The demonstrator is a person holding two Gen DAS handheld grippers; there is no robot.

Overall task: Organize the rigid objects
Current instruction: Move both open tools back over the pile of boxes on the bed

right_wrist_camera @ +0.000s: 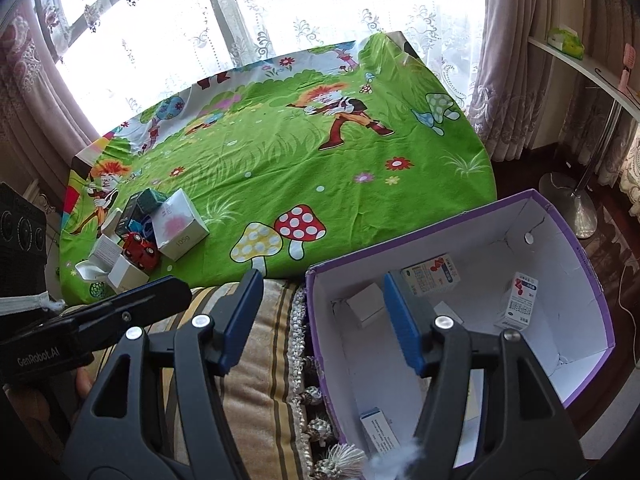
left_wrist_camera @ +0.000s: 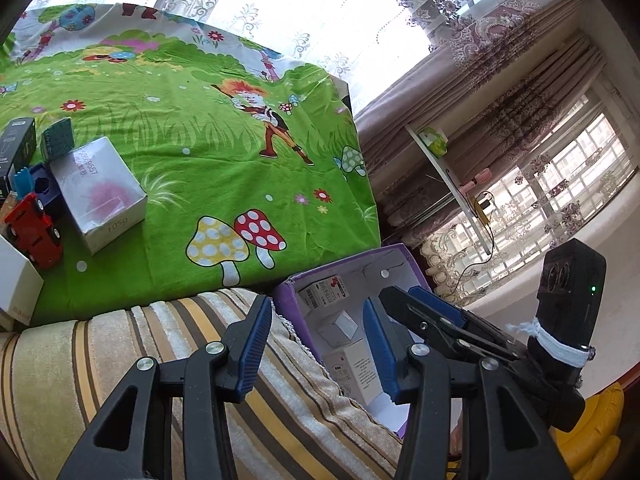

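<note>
Table (right_wrist_camera: 280, 168), under a green cartoon cloth: the items not yet sorted sit clustered at its left end, well apart from the purple box (right_wrist_camera: 572, 236) beside the striped cushion (right_wrist_camera: 256, 360), so a carried item may drop in transit. The box already holds several small cartons (right_wrist_camera: 432, 278); the upright ones could tip if struck. In the cluster, the large white box (left_wrist_camera: 102, 196) touches the red toy car (left_wrist_camera: 34, 236), which may roll off when disturbed. Left gripper (left_wrist_camera: 316, 344) and right gripper (right_wrist_camera: 324, 320) both stand partly open, holding nothing
</note>
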